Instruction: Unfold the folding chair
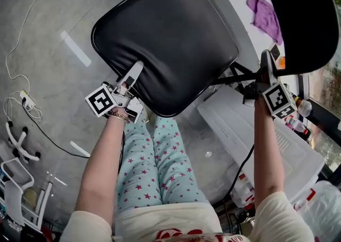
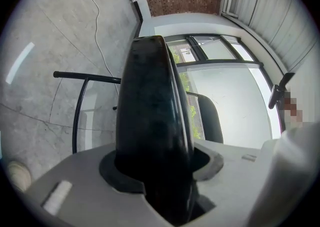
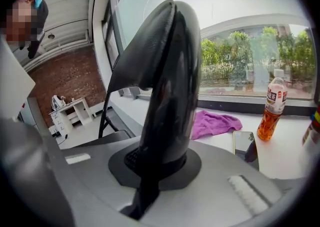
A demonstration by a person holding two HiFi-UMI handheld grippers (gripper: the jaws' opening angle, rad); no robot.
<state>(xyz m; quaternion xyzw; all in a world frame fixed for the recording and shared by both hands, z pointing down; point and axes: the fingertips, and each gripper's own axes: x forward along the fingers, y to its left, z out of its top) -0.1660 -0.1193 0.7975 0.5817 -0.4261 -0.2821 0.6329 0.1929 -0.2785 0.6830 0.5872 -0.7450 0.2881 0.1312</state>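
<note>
The folding chair's black padded seat (image 1: 165,38) fills the middle of the head view, tilted above my legs. My left gripper (image 1: 130,75) is shut on the seat's near left edge; in the left gripper view the seat (image 2: 152,121) stands edge-on between the jaws of that gripper (image 2: 155,171). The black backrest (image 1: 298,17) is at the upper right. My right gripper (image 1: 266,65) is shut on its lower edge, and the right gripper view shows the backrest pad (image 3: 167,86) clamped in that gripper (image 3: 155,166). A black frame tube (image 2: 80,76) shows behind the seat.
A purple cloth (image 1: 265,16), a phone (image 3: 244,146) and a drink bottle (image 3: 270,113) lie on the white window ledge. A white lidded box (image 1: 256,134) stands under my right arm. Cables (image 1: 21,75) and a white chair base (image 1: 18,145) are on the concrete floor at left.
</note>
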